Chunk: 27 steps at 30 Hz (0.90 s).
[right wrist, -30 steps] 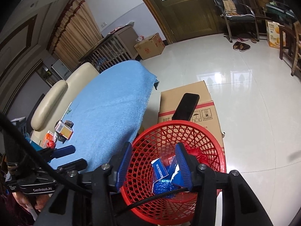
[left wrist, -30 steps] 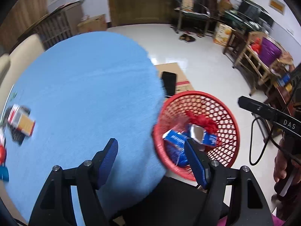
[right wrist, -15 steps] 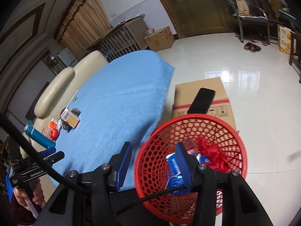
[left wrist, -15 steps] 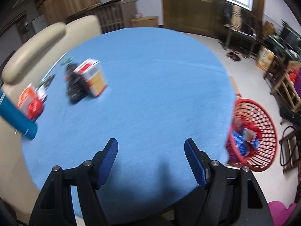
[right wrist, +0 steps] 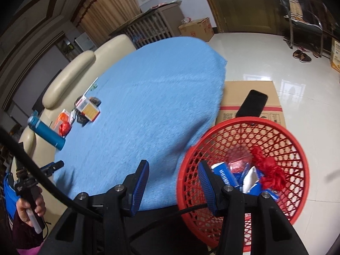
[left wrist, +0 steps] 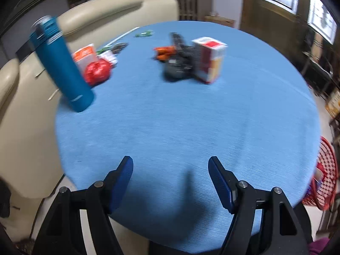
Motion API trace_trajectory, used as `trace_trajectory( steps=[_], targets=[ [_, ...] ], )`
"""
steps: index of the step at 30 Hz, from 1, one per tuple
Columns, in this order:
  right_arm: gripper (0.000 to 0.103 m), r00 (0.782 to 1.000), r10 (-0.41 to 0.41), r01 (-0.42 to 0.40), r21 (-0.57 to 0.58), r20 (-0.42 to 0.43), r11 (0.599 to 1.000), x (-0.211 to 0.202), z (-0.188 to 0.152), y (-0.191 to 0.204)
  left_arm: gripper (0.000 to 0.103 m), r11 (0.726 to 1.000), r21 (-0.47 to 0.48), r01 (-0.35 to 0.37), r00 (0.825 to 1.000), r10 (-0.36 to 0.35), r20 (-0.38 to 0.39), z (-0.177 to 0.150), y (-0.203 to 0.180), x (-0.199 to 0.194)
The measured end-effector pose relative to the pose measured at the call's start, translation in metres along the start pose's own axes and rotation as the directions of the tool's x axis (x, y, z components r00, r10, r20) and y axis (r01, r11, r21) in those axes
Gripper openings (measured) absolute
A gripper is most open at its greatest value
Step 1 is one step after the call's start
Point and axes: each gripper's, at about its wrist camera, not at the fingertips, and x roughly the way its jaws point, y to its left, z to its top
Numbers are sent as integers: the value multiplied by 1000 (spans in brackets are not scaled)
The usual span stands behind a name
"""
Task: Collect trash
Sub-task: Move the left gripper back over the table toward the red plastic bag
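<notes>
Your left wrist view is smeared by motion: the bottle (left wrist: 60,65), the box (left wrist: 209,59) and the clutter at the table's (left wrist: 180,127) far edge are all blurred, and the room behind is dim. You get daylight from the windows (left wrist: 320,24) at upper right, and a soft shadow near the table's near edge. Your right wrist view is brighter and sharper, with window glare on the floor (right wrist: 293,89). Both views bend and go black at the corners.

Bare blue cloth (left wrist: 180,127) ahead; bottle (left wrist: 61,68) and carton (left wrist: 210,59) beyond.
</notes>
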Motion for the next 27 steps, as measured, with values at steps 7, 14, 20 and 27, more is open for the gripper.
trace_trajectory(
  steps=[7,14,20,27],
  targets=[
    [52,999,1,-2,-24,-37,1000,22,1,14,74,985,19,-174,983,172,58,56,33,15],
    [52,999,4,-5,-31,-50,1000,36,2,21,74,953,138,-270,963,270,21,138,52,47],
    [52,998,14,-16,-19,-62,1000,44,1,20,73,946,112,-303,934,318,-164,194,78,92],
    [52,998,18,-18,9,-53,1000,41,1,8,74,936,130,-327,915,348,-203,221,74,108]
  ],
)
